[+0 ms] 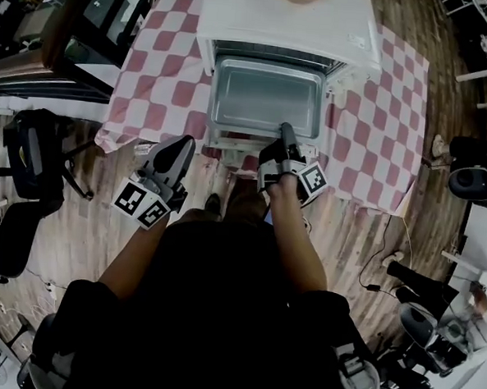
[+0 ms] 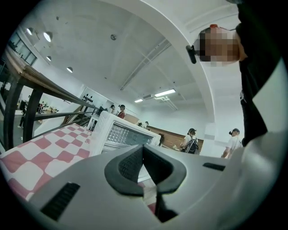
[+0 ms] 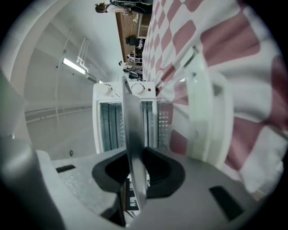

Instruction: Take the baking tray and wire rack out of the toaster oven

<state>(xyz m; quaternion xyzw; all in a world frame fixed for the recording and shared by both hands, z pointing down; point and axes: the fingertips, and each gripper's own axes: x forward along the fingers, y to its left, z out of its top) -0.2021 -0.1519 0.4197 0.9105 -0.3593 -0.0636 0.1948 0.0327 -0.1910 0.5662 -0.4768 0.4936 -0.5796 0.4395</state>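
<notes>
The white toaster oven stands on a table with a pink-and-white checked cloth, its door folded down toward me. The metal baking tray is drawn most of the way out over the door. My right gripper is shut on the tray's near rim; in the right gripper view the tray edge runs straight between the pads, with the oven behind. My left gripper hangs off the table's near edge, left of the door, shut and empty. I cannot make out the wire rack.
The left gripper view shows the oven side-on across the checked cloth, with people standing far behind. A black chair stands on the wooden floor to the left. Cables and equipment lie at the right.
</notes>
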